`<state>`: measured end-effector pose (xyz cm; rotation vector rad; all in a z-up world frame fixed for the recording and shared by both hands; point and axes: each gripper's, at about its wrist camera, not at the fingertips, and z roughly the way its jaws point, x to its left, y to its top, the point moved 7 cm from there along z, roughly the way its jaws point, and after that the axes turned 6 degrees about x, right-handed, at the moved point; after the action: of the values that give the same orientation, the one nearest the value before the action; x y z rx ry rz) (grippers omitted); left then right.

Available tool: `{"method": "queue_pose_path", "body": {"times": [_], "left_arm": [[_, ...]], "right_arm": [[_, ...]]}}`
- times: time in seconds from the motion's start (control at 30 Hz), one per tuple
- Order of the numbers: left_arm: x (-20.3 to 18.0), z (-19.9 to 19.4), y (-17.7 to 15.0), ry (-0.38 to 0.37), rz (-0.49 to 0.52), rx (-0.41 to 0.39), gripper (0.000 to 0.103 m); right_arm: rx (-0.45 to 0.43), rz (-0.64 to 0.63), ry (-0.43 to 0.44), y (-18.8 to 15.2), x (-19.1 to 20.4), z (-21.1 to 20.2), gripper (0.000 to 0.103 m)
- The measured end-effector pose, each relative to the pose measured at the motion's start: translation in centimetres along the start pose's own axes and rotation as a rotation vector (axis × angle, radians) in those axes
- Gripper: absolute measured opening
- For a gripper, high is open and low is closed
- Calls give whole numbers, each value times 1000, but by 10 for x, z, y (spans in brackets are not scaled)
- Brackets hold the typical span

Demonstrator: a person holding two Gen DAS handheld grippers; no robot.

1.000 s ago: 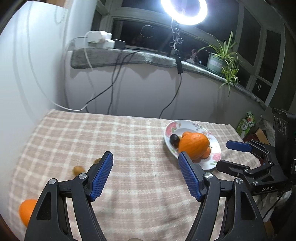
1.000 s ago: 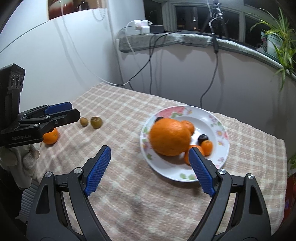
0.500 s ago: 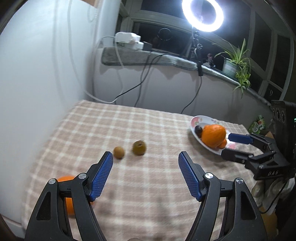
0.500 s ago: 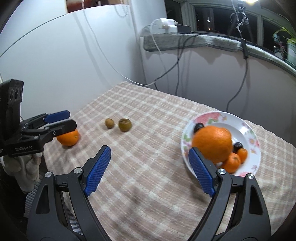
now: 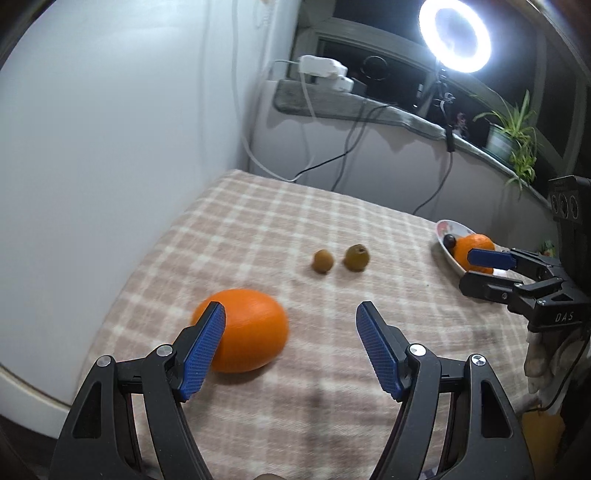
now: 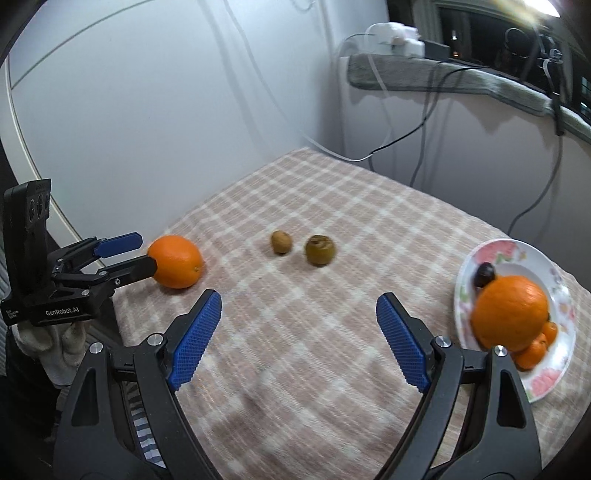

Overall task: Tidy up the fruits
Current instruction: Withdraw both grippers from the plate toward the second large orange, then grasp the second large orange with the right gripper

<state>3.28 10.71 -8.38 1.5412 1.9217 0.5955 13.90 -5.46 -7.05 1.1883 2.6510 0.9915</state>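
A loose orange (image 5: 248, 328) lies on the checked tablecloth near the left edge; it also shows in the right wrist view (image 6: 176, 261). My left gripper (image 5: 291, 321) is open, its left pad just in front of the orange, and it shows in the right wrist view (image 6: 142, 250). Two small brown-green fruits, a smaller one (image 5: 323, 260) (image 6: 281, 242) and a larger one (image 5: 357, 257) (image 6: 320, 250), lie mid-table. A floral plate (image 6: 513, 251) (image 5: 445, 229) on the right holds a big orange (image 6: 511, 312), small oranges and a dark fruit. My right gripper (image 6: 299, 314) is open and empty.
A white wall (image 5: 110, 147) runs close along the table's left side. Cables (image 5: 347, 158) hang from a grey ledge behind the table. A ring light (image 5: 461, 35) and a potted plant (image 5: 513, 136) stand on the ledge.
Both grippers have swung left, away from the plate. The loose orange has come from the left view's edge to between my left gripper's pads.
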Motion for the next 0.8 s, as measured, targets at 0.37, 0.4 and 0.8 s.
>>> {"method": "queue_pose_path", "body": {"times": [0.37,0.4,0.8], "left_arm": [[30,3,-21,11,-66,26,73],[33,3,-22,11,-71,28,73],[42,19,-34,-18,-100,73,74]], "right_arm": [[50,-12,141,16,40,37,88],[55,-15,153,17,44,40,88],[136,-84,260,30,94,84,88]]}}
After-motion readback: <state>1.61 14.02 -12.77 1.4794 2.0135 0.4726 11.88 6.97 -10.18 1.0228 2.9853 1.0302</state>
